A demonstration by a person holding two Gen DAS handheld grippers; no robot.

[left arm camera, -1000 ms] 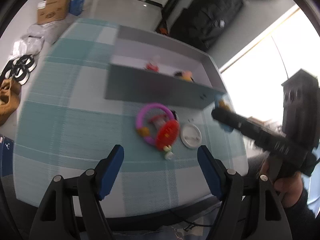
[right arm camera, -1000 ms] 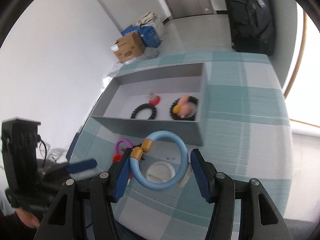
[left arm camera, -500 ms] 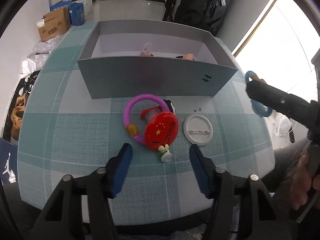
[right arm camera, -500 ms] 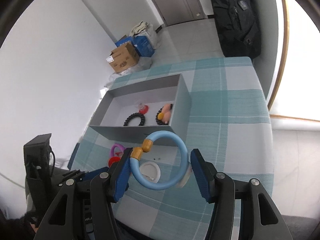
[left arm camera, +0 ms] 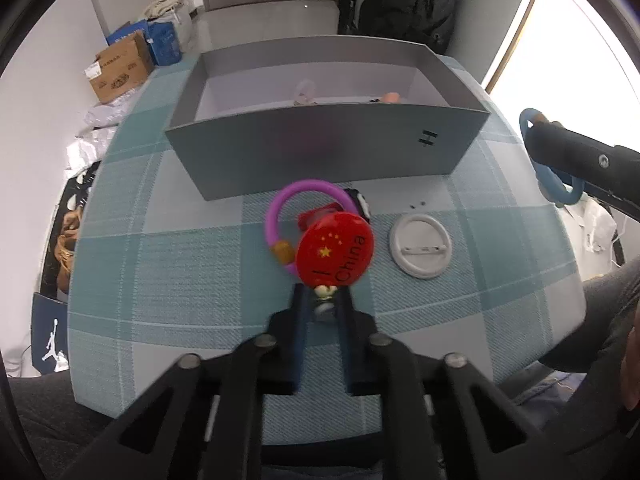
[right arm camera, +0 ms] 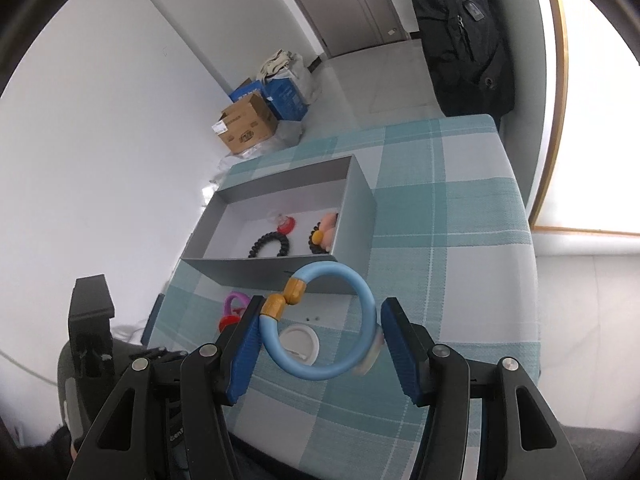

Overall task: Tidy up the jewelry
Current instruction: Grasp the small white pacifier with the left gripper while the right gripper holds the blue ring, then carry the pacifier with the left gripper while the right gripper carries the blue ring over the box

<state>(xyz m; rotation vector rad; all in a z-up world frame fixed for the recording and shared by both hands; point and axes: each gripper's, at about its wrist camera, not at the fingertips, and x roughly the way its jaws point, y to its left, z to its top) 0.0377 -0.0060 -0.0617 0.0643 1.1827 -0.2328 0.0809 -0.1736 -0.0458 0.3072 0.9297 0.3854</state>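
Note:
My left gripper (left arm camera: 323, 300) points down at the checked tablecloth, its jaws closing until the pads pinch a small cream charm (left arm camera: 324, 294) just below the red round badge (left arm camera: 336, 250). The badge overlaps a purple bracelet (left arm camera: 280, 200). A white badge (left arm camera: 421, 246) lies face down to its right. My right gripper (right arm camera: 322, 305) hovers above the table, shut on a blue ring bracelet (right arm camera: 362, 292) with two amber beads. That bracelet (left arm camera: 554, 184) also shows at the right edge of the left wrist view. Behind stands the grey box (right arm camera: 280, 266), holding a black bead bracelet (right arm camera: 270, 242) and other small pieces.
The table's near edge runs close under both grippers, with a person's legs below it. A cardboard box (right arm camera: 248, 128) and blue boxes sit on the floor beyond the table's far left corner. A black bag (right arm camera: 464, 32) hangs behind the table.
My left gripper moved in toward the badge, tilted further down and went from wide open to shut on the small charm. The right gripper pulled back slightly, still holding the blue bracelet.

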